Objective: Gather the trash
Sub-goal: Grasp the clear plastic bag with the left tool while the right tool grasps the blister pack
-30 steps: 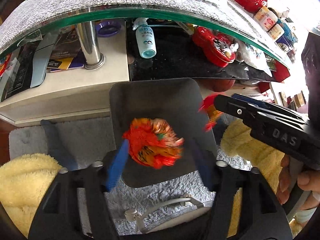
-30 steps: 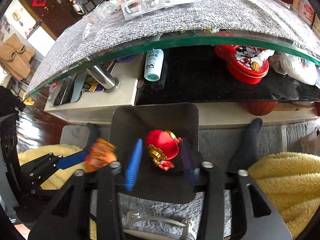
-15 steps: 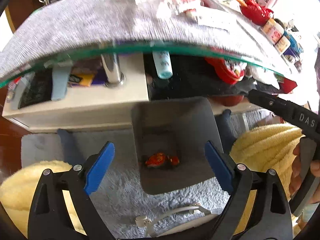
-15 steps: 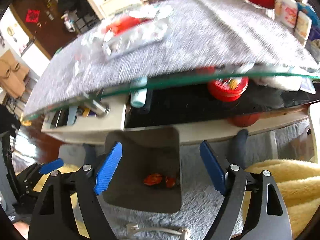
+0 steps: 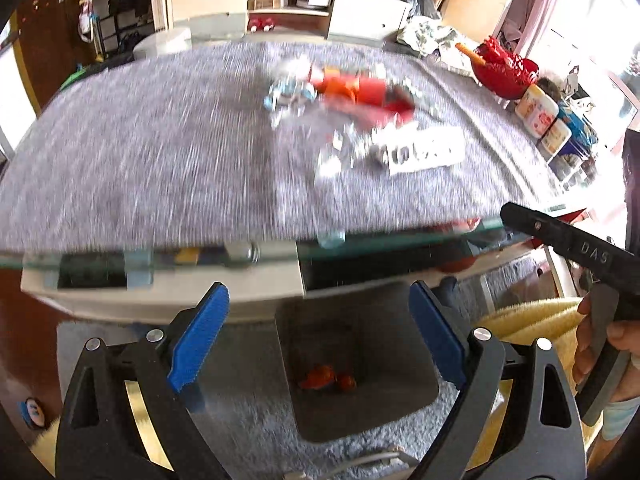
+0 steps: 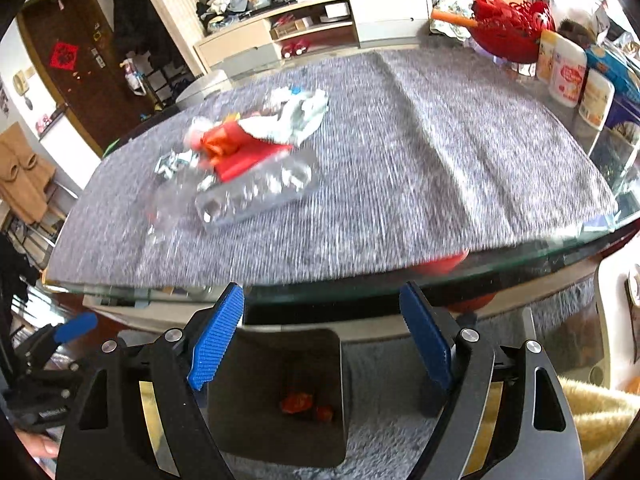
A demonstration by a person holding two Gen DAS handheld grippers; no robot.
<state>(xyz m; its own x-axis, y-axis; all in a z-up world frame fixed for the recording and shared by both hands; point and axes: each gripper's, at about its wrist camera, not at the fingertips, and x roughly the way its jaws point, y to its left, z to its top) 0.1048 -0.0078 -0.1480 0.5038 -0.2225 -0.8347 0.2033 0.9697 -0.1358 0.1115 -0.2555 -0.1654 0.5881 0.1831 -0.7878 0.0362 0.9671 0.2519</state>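
A dark grey bin [image 5: 384, 324] stands on the rug below the glass table, with red and orange trash [image 5: 328, 376] at its bottom. My left gripper [image 5: 318, 340] hangs open above it, nothing between its blue pads. My right gripper [image 6: 322, 340] is open and empty too, over the same bin [image 6: 280, 360] and the dropped trash [image 6: 298, 402]. On the table's grey mat lies more trash: a red wrapper [image 6: 236, 148], crumpled white paper [image 6: 298, 116] and a clear plastic blister tray [image 6: 260, 196]. The same pile appears blurred in the left wrist view, red wrapper [image 5: 360, 94] and tray [image 5: 424, 154].
The glass table edge [image 5: 280, 248] juts out over the bin, with a shelf below it. A red basket [image 6: 508, 36] and jars [image 6: 568, 68] stand at the table's right end. A yellow fluffy blanket [image 6: 592, 412] flanks the bin. A white cable [image 5: 360, 462] lies on the rug.
Both grippers opened and let their red and orange trash fall into the bin. Both then rose and tilted up, so the table top with its trash pile came into view.
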